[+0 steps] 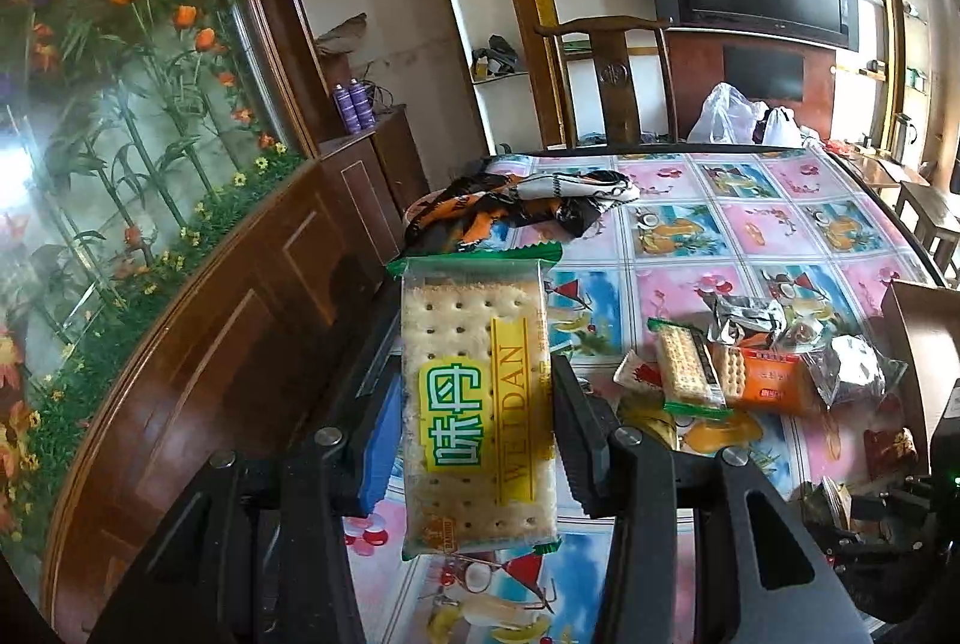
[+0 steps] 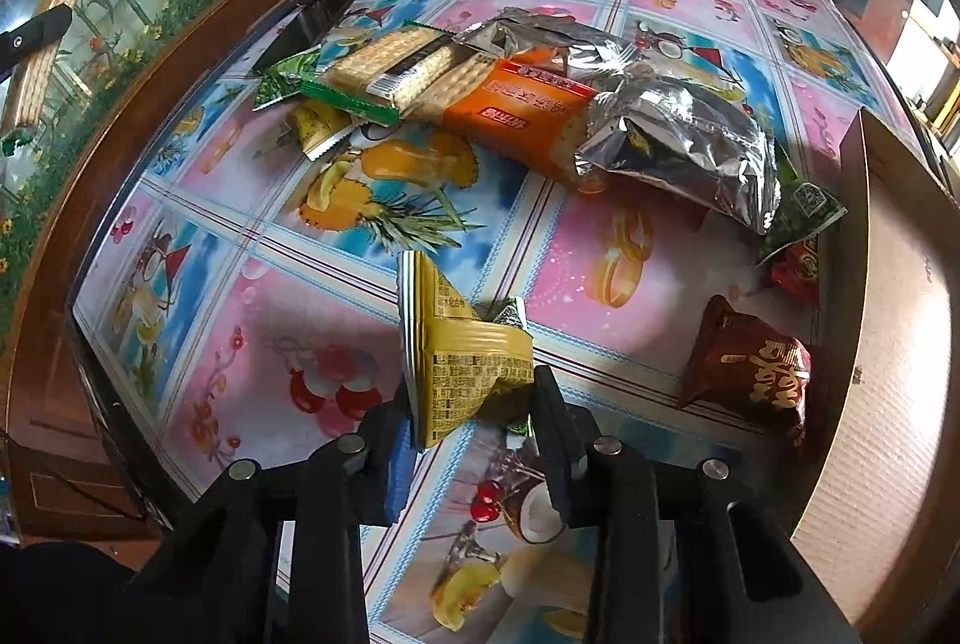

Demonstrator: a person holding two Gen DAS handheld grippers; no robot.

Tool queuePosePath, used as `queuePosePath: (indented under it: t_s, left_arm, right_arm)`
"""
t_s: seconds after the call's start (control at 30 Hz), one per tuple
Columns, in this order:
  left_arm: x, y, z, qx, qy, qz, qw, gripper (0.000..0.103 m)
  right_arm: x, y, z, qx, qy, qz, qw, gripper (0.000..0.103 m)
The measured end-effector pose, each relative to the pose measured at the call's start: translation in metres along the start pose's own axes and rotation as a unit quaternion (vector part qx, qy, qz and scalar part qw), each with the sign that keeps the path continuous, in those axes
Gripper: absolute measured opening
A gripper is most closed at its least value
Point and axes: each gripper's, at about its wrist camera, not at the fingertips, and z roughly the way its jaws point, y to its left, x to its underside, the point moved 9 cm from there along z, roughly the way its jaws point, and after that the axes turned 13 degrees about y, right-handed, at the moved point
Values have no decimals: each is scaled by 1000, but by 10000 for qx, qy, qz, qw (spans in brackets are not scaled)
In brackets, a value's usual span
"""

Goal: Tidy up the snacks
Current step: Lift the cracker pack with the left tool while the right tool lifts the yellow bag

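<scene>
The left claw (image 1: 480, 422) is closed on a clear, green-edged pack of square crackers with a yellow label (image 1: 474, 404). It holds the pack by its long sides and raised clear of the table (image 1: 780, 236), which is laid with a glossy fruit-patterned cloth. I take it the pack has been singled out from the heap to be put somewhere apart.

The rest of the snacks lie in a loose pile at the far side: an orange cracker pack (image 2: 510, 110), a green-trimmed cracker pack (image 2: 384, 68) overlapping it, and crumpled silver foil bags (image 2: 678, 140). Two small dark red packets (image 2: 750, 374) sit to the right beside a pale cardboard box wall (image 2: 888, 344), probably the place they are being sorted into.

The right claw (image 2: 474, 404) points steeply down near the table's front edge, its jaws drawn narrow on a crumpled yellow wrapper with small black print (image 2: 462, 356). The pads seem to press its sides, though the wrapper's folds make firm contact hard to judge.
</scene>
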Motion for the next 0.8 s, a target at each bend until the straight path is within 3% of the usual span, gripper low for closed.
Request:
queuePosePath:
  t_s: [0.23, 0.33, 0.57, 0.8]
  left_arm:
    - [0, 22, -8, -218, -57, -201, 9995, 45]
    - [-1, 37, -11, -403, -91, -371, 9985, 45]
    - [-4, 88, -25, -886, -208, -835, 9923, 45]
    - [-4, 114, -31, -1035, -246, -1057, 9887, 45]
  right_arm:
    - [2, 8, -1, -109, -42, -47, 9999, 35]
    - [2, 12, -2, -175, -50, -65, 9998, 29]
    - [1, 22, -1, -275, -4, -83, 9996, 29]
    - [1, 32, -1, -291, 11, -200, 9994, 29]
